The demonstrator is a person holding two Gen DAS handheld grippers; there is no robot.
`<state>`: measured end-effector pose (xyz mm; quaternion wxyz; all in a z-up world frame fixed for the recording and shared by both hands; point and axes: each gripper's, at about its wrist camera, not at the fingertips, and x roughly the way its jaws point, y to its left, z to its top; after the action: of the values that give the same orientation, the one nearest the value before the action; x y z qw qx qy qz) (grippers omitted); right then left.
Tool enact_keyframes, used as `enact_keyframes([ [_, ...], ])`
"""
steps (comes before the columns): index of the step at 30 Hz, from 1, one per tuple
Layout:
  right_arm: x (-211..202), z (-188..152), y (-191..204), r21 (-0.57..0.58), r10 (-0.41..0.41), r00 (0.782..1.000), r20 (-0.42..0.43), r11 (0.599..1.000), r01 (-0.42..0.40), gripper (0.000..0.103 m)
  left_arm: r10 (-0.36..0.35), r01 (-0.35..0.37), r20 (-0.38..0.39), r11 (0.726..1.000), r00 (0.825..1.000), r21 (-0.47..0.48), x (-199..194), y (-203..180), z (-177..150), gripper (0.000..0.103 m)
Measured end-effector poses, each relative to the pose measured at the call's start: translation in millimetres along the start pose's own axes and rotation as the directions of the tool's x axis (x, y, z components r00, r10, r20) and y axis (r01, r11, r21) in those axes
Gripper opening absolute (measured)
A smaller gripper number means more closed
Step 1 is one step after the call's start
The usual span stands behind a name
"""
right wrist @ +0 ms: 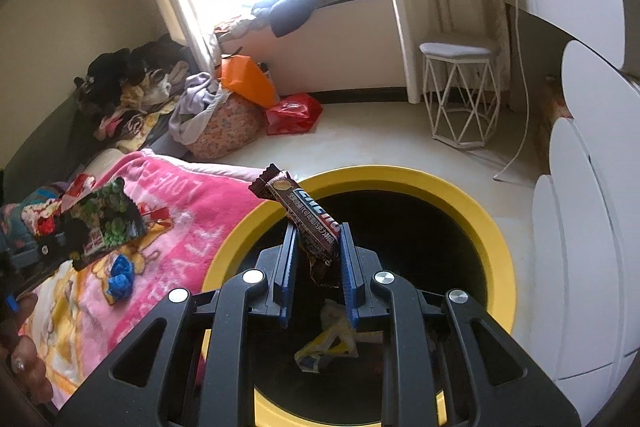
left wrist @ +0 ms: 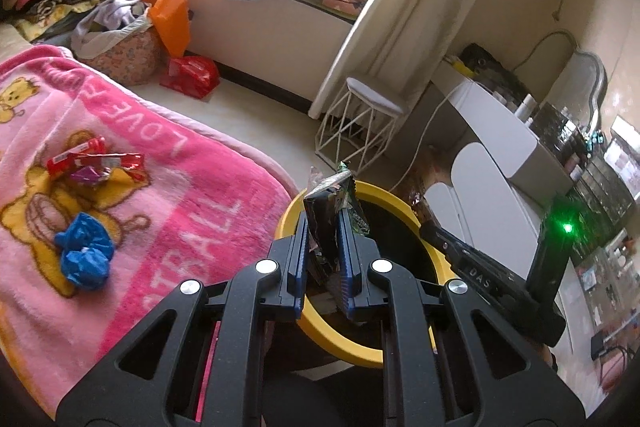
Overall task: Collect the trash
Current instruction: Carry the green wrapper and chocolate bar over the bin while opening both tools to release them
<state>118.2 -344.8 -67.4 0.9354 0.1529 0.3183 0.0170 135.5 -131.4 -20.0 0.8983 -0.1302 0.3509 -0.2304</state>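
Note:
My left gripper (left wrist: 324, 227) is shut on a dark snack wrapper with green print (left wrist: 332, 195), held upright over the near rim of a yellow-rimmed black bin (left wrist: 384, 195). My right gripper (right wrist: 319, 231) is shut on a brown chocolate-bar wrapper (right wrist: 308, 215), tilted up to the left above the bin's (right wrist: 400, 174) dark opening. Crumpled trash (right wrist: 328, 343) lies at the bottom of the bin. On the pink blanket (left wrist: 208, 211) lie red wrappers (left wrist: 96, 163) and a crumpled blue bag (left wrist: 84, 255). The green-print wrapper (right wrist: 112, 223) also shows at the left of the right wrist view.
The bin stands on the pale floor against the bed's edge. A white wire stool (right wrist: 460, 95), a white cabinet (right wrist: 592, 227) and a cable stand to the right. Clothes, an orange bag (left wrist: 170, 19) and a red bag (left wrist: 192, 75) crowd the far floor. A hand (right wrist: 24, 367) shows lower left.

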Motion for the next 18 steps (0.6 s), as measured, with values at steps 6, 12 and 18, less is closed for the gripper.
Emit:
enact_keyframes([
  [6,2,-1,-11,0.035,-0.020,1.000,-0.004,0.999,0.020,0.019,-0.016,0.016,-0.029,1.000,0.999,0.023,12,-11,-6,0.010],
  [12,5,-2,-22,0.068,-0.037,0.999,-0.009,0.997,0.038,0.019,-0.027,0.029,-0.057,0.998,0.998,0.048,22,-21,-10,0.010],
  [18,8,-5,-32,0.097,-0.051,0.998,-0.021,0.994,0.052,0.019,-0.029,0.036,-0.092,0.997,0.995,0.071,36,-30,-19,0.010],
])
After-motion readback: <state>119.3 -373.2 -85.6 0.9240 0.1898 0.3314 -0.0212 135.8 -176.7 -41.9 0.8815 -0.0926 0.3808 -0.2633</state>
